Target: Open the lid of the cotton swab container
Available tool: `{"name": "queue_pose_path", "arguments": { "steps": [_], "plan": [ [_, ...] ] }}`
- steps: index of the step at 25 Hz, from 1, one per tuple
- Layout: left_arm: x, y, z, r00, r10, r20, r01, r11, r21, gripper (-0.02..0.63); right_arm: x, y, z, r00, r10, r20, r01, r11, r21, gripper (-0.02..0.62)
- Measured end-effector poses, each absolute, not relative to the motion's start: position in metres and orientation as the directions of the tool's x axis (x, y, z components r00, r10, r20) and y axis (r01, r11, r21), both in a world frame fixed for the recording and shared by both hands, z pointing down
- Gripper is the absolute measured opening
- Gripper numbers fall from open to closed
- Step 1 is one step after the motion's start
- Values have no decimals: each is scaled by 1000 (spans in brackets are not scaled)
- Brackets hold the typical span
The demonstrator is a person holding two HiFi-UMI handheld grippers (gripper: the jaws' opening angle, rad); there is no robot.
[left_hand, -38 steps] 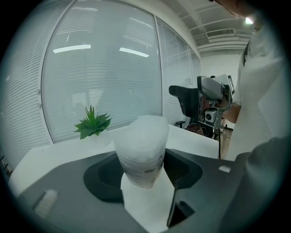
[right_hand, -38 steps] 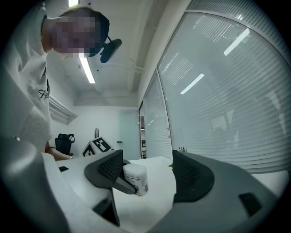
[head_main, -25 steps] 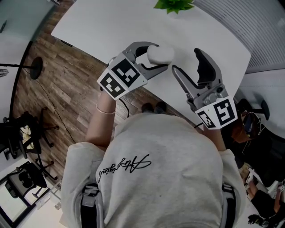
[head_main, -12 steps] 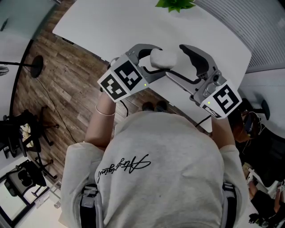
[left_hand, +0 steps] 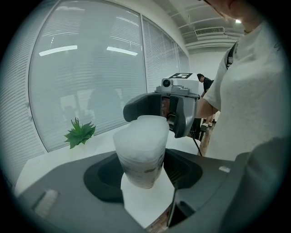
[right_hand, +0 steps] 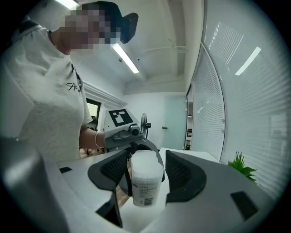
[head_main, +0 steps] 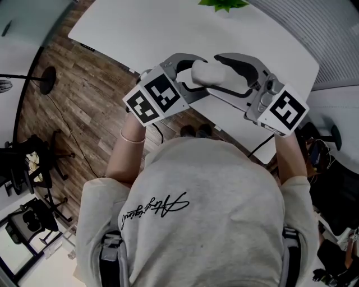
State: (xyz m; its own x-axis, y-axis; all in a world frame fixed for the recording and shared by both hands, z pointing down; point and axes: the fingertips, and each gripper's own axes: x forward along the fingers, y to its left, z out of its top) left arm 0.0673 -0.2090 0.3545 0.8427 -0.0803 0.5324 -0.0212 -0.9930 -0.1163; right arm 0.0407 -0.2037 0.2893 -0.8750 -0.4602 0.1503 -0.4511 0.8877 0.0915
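The white cotton swab container (head_main: 224, 78) is held up over the table's near edge, tilted, with its rounded lid (left_hand: 142, 134) up. My left gripper (head_main: 197, 74) is shut on its labelled body (left_hand: 142, 170). From the right, my right gripper (head_main: 217, 75) straddles the lid. Its jaws have just been closing, and the pads now lie against the lid's two sides (right_hand: 146, 166). In the right gripper view the container (right_hand: 146, 186) fills the gap between the jaws, with the left gripper (right_hand: 132, 136) behind it. The lid sits on the container.
The white table (head_main: 168, 28) stretches away from me, with a small green plant (head_main: 221, 4) at its far edge by the blinds. Wooden floor (head_main: 84, 95) and black chairs (head_main: 28, 162) lie to the left. Another person (left_hand: 202, 82) stands far back.
My right gripper has swung left and turned level, bringing its jaws from beside the container to around the lid, and they have narrowed. The left gripper has kept its grip, almost still.
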Motion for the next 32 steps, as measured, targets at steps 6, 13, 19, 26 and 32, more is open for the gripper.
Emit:
{"name": "queue_pose_path", "arguments": {
  "steps": [6,13,19,26,32],
  "plan": [
    [67,-203,354,840,-70,538,-8,-993,-118,261,36,-198,285,-907,-391,153,-384,920,76,236],
    [67,-201,354,838,-68,542,-7,-993,-115,261,34,-193,286,-927,-333,171,-324,943,77,242],
    [71,-199,356,836,-67,545,-11,-994,-105,261,36,-190,289,-936,-307,174,-294,951,98,250],
    [82,-193,357,843,-62,534,-8,-995,-104,261,39,-186,292,-952,-272,139,-259,960,106,243],
    [85,-194,361,840,-88,535,-25,-992,-124,259,41,-189,298,-953,-267,144,-259,963,76,215]
  ]
}}
